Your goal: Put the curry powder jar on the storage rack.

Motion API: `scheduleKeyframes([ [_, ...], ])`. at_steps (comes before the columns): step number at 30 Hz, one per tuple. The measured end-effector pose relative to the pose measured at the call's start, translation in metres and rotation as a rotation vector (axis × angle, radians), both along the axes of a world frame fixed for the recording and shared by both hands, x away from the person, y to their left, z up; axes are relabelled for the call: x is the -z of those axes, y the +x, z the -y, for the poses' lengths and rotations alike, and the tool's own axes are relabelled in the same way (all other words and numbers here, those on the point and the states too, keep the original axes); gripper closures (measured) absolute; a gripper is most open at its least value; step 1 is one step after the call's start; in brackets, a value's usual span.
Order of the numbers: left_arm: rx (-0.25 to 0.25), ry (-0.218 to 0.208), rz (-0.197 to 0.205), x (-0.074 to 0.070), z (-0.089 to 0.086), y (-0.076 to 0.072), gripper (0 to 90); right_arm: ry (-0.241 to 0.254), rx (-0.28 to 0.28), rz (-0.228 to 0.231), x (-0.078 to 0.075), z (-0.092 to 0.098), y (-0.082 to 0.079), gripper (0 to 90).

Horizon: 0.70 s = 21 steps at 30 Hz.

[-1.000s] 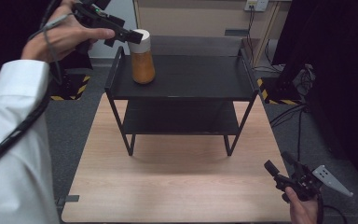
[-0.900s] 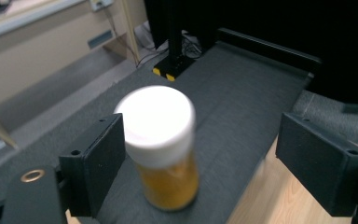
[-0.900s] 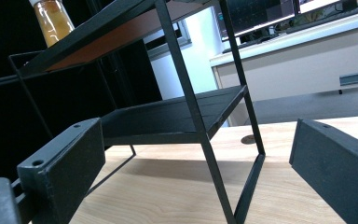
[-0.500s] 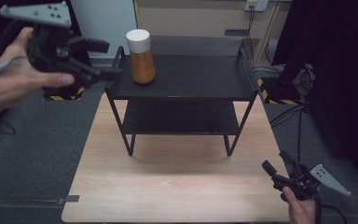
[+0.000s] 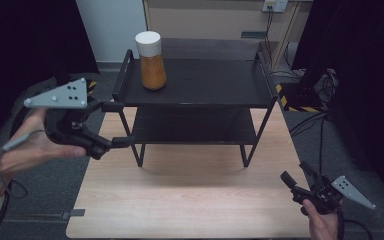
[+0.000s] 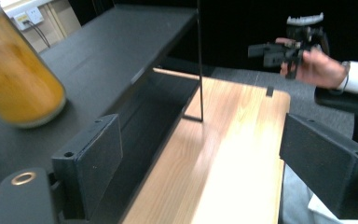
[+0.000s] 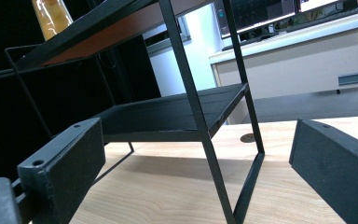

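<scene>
A bottle (image 5: pixel 151 60) with orange contents and a white cap stands upright at the left end of the top shelf of a black two-tier rack (image 5: pixel 205 82). My left gripper (image 5: pixel 118 125) hovers open off the rack's left end, below shelf height and apart from the bottle. In the left gripper view the bottle (image 6: pixel 18 79) is at upper left, outside the wide-open jaws. My right gripper (image 5: pixel 296 173) is open low over the table's near right corner. In the right gripper view its jaws frame the rack's leg (image 7: pixel 205 140), and the bottle (image 7: pixel 51 16) shows at the top.
The rack stands on a light wooden table (image 5: pixel 195 200) and has a lower shelf (image 5: pixel 195 130). Cables (image 5: pixel 325 82) and yellow-black floor tape (image 5: pixel 292 97) lie to the right of the table. A cabinet with a wall outlet (image 5: pixel 274 5) is behind.
My left gripper has let go of the bottle and drawn back left and down from the top shelf. The bottle stays standing there. The right gripper has barely moved.
</scene>
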<state>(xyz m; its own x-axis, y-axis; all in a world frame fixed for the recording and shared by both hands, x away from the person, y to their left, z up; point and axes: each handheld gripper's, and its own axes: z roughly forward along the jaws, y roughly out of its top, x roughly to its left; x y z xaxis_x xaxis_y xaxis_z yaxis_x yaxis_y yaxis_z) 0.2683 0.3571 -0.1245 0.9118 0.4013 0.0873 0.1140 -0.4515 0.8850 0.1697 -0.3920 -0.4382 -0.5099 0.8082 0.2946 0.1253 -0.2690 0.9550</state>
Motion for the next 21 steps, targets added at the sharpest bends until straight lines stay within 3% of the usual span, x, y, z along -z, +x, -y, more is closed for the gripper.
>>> scheduleKeyframes([
  [6, 0.010, 0.018, -0.017, 0.016, -0.001, -0.007, 11.8, -0.003, -0.002, -0.004, -0.001, -0.001, 0.001, 3.3],
  [13, -0.001, 0.013, -0.014, 0.017, -0.003, -0.008, 10.6, -0.012, -0.004, -0.004, -0.001, -0.002, 0.002, 3.4],
  [21, 0.007, 0.045, -0.017, 0.017, 0.005, -0.006, 11.5, -0.011, -0.004, -0.003, -0.001, -0.002, 0.002, 3.5],
])
